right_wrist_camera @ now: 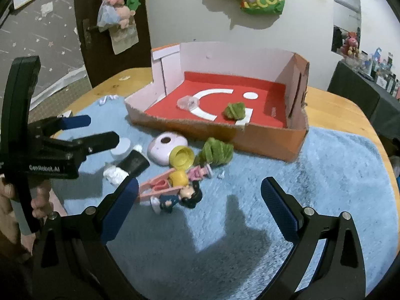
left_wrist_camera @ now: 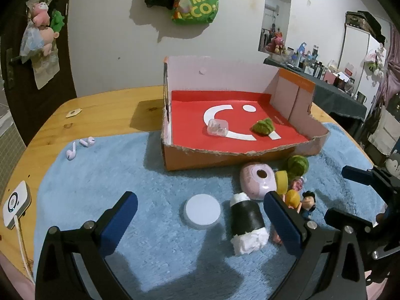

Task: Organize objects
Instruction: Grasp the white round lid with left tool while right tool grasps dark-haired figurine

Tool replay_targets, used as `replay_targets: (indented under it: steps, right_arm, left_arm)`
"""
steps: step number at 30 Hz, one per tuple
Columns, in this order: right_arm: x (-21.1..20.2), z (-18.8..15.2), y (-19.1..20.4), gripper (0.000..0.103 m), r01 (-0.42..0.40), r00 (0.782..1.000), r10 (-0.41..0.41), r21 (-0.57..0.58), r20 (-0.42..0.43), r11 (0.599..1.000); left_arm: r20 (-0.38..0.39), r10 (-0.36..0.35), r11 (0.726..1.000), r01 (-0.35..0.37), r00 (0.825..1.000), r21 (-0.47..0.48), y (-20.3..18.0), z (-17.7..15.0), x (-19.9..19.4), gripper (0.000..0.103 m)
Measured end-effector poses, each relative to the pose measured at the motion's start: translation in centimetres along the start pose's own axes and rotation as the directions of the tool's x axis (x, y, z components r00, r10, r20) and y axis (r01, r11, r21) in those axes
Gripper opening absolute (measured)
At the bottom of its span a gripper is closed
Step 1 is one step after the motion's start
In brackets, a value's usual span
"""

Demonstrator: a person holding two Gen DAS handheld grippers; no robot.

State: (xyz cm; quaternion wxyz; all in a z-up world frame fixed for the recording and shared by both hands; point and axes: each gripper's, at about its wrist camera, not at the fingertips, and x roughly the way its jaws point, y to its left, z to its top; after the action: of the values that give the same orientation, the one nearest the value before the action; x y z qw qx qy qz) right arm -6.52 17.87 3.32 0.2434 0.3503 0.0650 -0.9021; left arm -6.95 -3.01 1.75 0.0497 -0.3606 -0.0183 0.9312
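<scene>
An open cardboard box [left_wrist_camera: 207, 157] with a red floor stands on a blue mat; it holds a clear plastic case [left_wrist_camera: 218, 127] and a green plush piece [left_wrist_camera: 263, 126]. In front lie a white round lid [left_wrist_camera: 202, 211], a black-and-white sushi toy [left_wrist_camera: 246, 222], a pink case [left_wrist_camera: 257, 180], a yellow cap [left_wrist_camera: 282, 181], a second green plush [left_wrist_camera: 297, 164] and small figurines [left_wrist_camera: 306, 203]. My left gripper [left_wrist_camera: 200, 217] is open over the lid and sushi toy. My right gripper [right_wrist_camera: 200, 200] is open and empty, with the figurines [right_wrist_camera: 180, 195] near its left finger.
Two pink earbuds [left_wrist_camera: 80, 146] lie at the mat's left edge. A white charger with a cable [left_wrist_camera: 15, 203] sits on the wooden table [left_wrist_camera: 100, 105] at the left. A wall rises behind the box. The left gripper also shows in the right wrist view [right_wrist_camera: 100, 131].
</scene>
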Motion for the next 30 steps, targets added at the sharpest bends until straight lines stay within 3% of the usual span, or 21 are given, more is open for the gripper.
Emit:
replay_targets:
  steps: [11,13,17,19,30]
  right_arm:
    - [1.3,-1.3,0.6,0.098,-0.008,0.998,0.006,-0.037,-0.057,0.999]
    - [1.5,-1.5,0.9,0.087,-0.011,0.998,0.008,-0.052,-0.065,0.999]
    - [2.1,-1.7,1.3,0.082,-0.024,0.996,0.017,-0.073,-0.087,0.997]
    - [2.5,-1.8,1.4,0.074,-0.032,0.995,0.024,-0.082,-0.095,0.996]
    - [3.5,-1.8,1.7,0.067,-0.049,0.993,0.036,-0.114,-0.112,0.992]
  left_arm:
    - [-0.047,0.001,1.000,0.000,0.999,0.012,0.7,-0.9,1.1,0.087]
    - [-0.054,0.001,1.000,0.000,0.999,0.011,0.9,-1.1,1.3,0.086]
    - [-0.069,0.002,1.000,-0.002,0.998,0.003,1.4,-1.4,1.8,0.086]
    - [-0.077,0.000,1.000,0.000,0.997,0.001,1.6,-1.5,2.1,0.082]
    - [-0.101,0.006,0.999,0.000,0.995,0.054,1.2,-1.9,3.2,0.074]
